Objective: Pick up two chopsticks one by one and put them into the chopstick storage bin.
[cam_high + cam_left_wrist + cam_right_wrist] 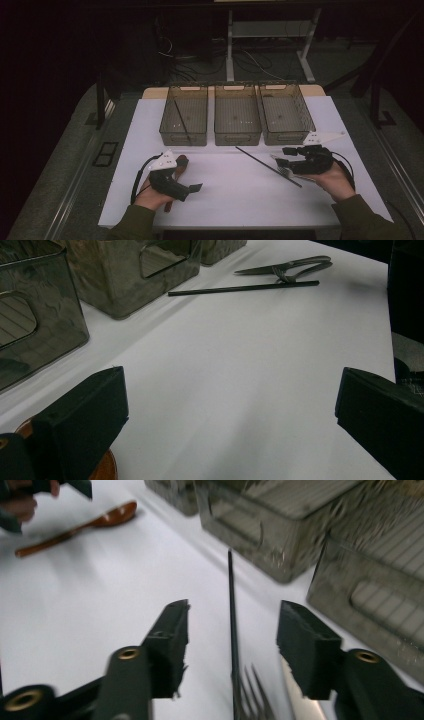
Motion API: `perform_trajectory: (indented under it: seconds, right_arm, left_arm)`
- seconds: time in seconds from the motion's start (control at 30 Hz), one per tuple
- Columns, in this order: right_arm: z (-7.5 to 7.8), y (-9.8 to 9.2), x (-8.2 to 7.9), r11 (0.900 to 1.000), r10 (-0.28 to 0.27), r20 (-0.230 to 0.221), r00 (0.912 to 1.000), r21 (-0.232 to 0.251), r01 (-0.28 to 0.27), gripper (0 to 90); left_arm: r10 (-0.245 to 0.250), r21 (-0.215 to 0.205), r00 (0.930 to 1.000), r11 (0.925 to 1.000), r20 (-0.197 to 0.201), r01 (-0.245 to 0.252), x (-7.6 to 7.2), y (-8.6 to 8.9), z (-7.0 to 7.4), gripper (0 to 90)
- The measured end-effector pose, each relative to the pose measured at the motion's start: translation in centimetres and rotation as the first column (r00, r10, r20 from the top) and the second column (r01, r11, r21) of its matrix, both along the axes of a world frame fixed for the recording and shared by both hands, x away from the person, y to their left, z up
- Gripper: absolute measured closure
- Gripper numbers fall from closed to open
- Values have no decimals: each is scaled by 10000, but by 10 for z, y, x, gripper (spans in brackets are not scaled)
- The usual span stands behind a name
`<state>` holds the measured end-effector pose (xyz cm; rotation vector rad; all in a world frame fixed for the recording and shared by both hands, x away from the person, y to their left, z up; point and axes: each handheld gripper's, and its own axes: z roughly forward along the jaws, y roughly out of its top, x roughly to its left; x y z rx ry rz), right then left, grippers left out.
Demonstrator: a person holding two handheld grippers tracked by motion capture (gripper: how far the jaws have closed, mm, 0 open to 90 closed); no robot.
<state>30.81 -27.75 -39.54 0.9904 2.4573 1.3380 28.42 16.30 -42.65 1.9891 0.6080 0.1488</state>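
The right gripper (232,630) hangs low over the white surface (225,190) with its jaws half open and gripping nothing. Between them lie a black chopstick (232,630) and a fork (252,692), with a knife (300,700) just under the right jaw. The left gripper (230,405) rests with jaws wide open and empty, a wooden spoon (102,470) beside its left jaw.
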Motion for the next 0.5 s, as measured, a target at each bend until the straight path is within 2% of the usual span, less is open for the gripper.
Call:
perform_trajectory:
  seconds: [0.3,0.5]
  right_arm:
    - [-17,-10,-17,9968,1,-211,9998,-798,-18,680]
    - [-31,-15,-22,9909,-22,-460,9989,-1345,-40,751]
  left_arm:
    - [-13,13,10000,10000,-12,13,0,0,0,0]
    - [-45,43,10000,10000,6,45,0,0,0,0]
